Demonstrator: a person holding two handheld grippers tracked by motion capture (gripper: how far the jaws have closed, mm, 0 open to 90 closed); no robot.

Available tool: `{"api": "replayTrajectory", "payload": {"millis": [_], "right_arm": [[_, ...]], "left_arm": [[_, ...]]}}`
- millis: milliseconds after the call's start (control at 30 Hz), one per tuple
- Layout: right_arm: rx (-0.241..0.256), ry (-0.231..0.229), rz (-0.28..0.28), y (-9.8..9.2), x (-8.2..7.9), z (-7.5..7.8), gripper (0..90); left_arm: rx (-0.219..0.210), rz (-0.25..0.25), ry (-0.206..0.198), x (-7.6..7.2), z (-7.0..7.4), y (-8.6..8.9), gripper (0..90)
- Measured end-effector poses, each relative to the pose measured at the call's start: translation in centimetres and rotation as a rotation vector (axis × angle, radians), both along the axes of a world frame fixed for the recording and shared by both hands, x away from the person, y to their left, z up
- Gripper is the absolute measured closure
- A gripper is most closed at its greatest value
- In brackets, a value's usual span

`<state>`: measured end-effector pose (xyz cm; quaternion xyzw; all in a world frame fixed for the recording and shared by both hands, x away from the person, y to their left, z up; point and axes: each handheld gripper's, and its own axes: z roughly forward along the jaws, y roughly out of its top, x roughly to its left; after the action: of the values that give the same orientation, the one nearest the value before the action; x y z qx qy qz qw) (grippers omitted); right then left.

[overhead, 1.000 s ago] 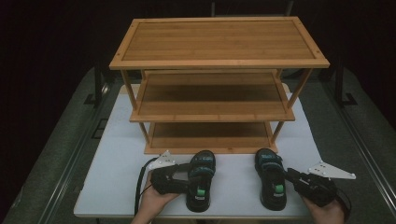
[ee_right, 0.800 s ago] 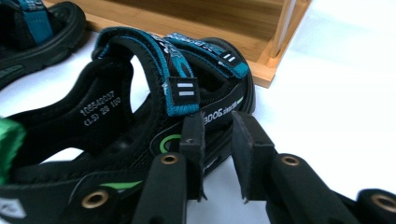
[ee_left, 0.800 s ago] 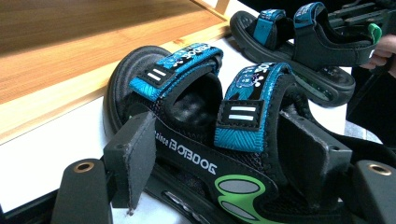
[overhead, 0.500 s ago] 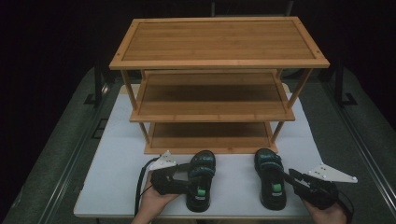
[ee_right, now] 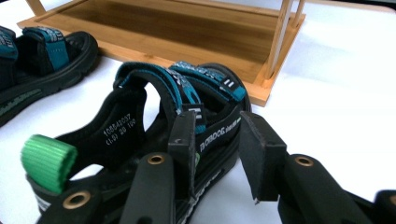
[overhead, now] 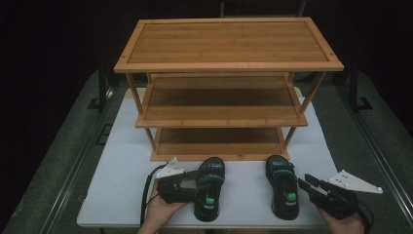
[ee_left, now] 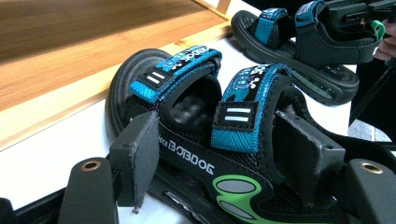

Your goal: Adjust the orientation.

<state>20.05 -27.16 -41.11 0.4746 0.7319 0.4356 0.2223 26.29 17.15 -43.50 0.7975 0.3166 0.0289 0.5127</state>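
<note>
Sandals: left hand-held gripper (ee_left: 219,158) straddles the left sandal (ee_left: 196,121) with wide jaws; right hand-held gripper (ee_right: 217,149) gapes beside the right sandal (ee_right: 154,116).

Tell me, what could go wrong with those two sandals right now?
The left gripper straddles the left sandal with open jaws around soft straps, so a grip may slip. The right gripper sits beside the right sandal, possibly nudging it. The wooden rack stands close ahead.
</note>
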Motion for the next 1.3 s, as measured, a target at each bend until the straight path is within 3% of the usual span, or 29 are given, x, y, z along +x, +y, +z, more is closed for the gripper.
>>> {"api": "replayTrajectory", "payload": {"millis": [100,267,800,967,1300], "right_arm": [[0.012,-0.036,-0.002,0.4,-0.4,0.7,64.4],[0.018,-0.042,0.02,1.1,-0.5,1.0,61.2],[-0.044,0.005,0.026,2.3,0.0,0.7,53.1],[-0.072,0.03,0.022,2.9,0.3,0.2,54.2],[-0.081,0.064,-0.012,3.0,1.1,-0.3,61.4]], "left_arm": [[-0.001,0.0,0.002,0.0,0.0,0.0,32.2],[-0.001,0.001,0.003,0.0,0.0,0.0,32.2],[-0.004,0.005,0.008,0.1,-0.1,-0.1,32.4],[-0.003,0.005,0.005,0.0,-0.1,-0.1,32.3],[0.002,0.019,0.003,0.0,-0.1,-0.2,34.3]]}}
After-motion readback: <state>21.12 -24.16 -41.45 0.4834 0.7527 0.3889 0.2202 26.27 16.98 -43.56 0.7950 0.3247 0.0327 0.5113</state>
